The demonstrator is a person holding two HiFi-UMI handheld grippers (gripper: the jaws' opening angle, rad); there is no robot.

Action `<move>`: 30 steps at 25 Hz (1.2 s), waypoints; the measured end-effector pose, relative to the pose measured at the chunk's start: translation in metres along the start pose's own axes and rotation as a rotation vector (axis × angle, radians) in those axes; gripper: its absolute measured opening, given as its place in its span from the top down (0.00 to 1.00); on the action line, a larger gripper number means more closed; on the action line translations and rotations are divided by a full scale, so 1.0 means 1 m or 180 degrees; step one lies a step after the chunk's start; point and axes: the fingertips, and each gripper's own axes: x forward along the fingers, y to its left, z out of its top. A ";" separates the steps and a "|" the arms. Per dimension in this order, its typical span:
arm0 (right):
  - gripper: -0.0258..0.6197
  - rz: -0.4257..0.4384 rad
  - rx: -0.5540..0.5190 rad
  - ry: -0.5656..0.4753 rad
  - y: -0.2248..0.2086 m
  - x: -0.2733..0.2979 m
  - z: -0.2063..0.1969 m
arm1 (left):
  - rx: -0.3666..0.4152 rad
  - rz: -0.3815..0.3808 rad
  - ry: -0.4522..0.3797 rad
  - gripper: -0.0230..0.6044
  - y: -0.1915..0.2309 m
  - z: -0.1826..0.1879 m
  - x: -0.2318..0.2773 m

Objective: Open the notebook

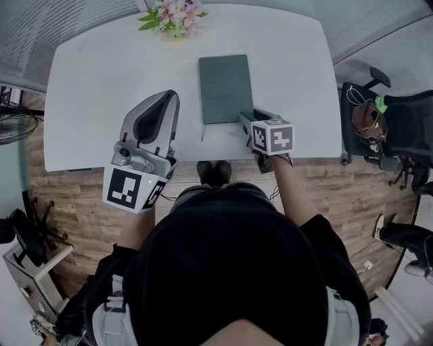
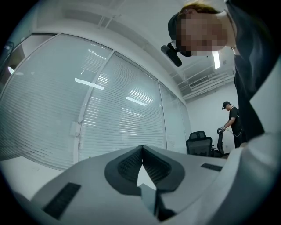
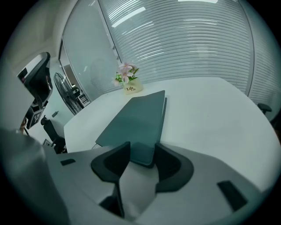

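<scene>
A closed dark green notebook lies flat in the middle of the white table, its long side running away from me. My right gripper tilts down at the notebook's near right corner. Its jaws stand open and the corner shows in the gap between them, with no pad pressing on it. My left gripper is held up over the table's left half, clear of the notebook. It points about level at the window blinds, its fingertips meeting with nothing between them.
A small pot of pink flowers stands at the table's far edge. An office chair with a bag is to the right of the table. Another person and a chair are far off.
</scene>
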 end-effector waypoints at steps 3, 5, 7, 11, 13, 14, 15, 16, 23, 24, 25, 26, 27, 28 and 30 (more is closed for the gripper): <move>0.70 0.0039 -0.0122 0.0065 -0.001 -0.001 0.000 | 0.0015 0.0086 0.0016 0.94 -0.002 0.002 -0.002; 0.72 0.0038 -0.0159 0.0000 -0.002 -0.004 0.005 | 0.0045 0.0133 0.0019 0.94 -0.004 0.003 -0.004; 0.77 0.0052 -0.0163 -0.0088 -0.005 -0.006 0.007 | 0.0073 0.0182 0.0029 0.94 -0.009 0.003 -0.008; 0.79 0.0160 -0.0016 -0.0201 -0.006 -0.007 0.007 | 0.0099 0.0276 0.0034 0.94 -0.013 0.000 -0.015; 0.82 0.0193 0.0034 -0.0258 -0.004 -0.006 0.010 | 0.0112 0.0300 0.0023 0.94 -0.011 0.002 -0.016; 0.82 0.0209 0.0047 -0.0278 -0.003 -0.006 0.011 | 0.0113 0.0301 0.0021 0.94 -0.011 0.002 -0.016; 0.83 0.0228 0.0060 -0.0293 -0.003 -0.006 0.012 | 0.0113 0.0295 0.0021 0.94 -0.013 0.001 -0.016; 0.84 0.0251 0.0083 -0.0306 -0.004 -0.006 0.013 | 0.0115 0.0281 0.0022 0.94 -0.014 0.001 -0.016; 0.88 0.0235 0.0159 -0.0497 -0.003 -0.017 0.016 | 0.0179 0.0061 -0.0010 0.94 -0.018 0.008 -0.008; 0.88 0.0222 0.0178 -0.0525 -0.002 -0.017 0.018 | 0.0170 0.0018 -0.0008 0.94 -0.015 0.009 -0.006; 0.88 0.0202 0.0192 -0.0547 -0.001 -0.017 0.019 | 0.0159 -0.0031 0.0003 0.94 -0.012 0.008 -0.004; 0.88 0.0175 0.0198 -0.0567 0.000 -0.017 0.021 | 0.0150 -0.0081 0.0019 0.94 -0.010 0.007 -0.003; 0.88 0.0145 0.0196 -0.0585 0.001 -0.018 0.021 | 0.0143 -0.0127 0.0034 0.94 -0.008 0.006 -0.002; 0.88 0.0118 0.0191 -0.0603 0.002 -0.019 0.022 | 0.0137 -0.0164 0.0047 0.94 -0.007 0.005 -0.002; 0.88 0.0067 0.0197 -0.0634 0.002 -0.020 0.023 | 0.0106 -0.0216 0.0073 0.94 -0.003 0.002 -0.002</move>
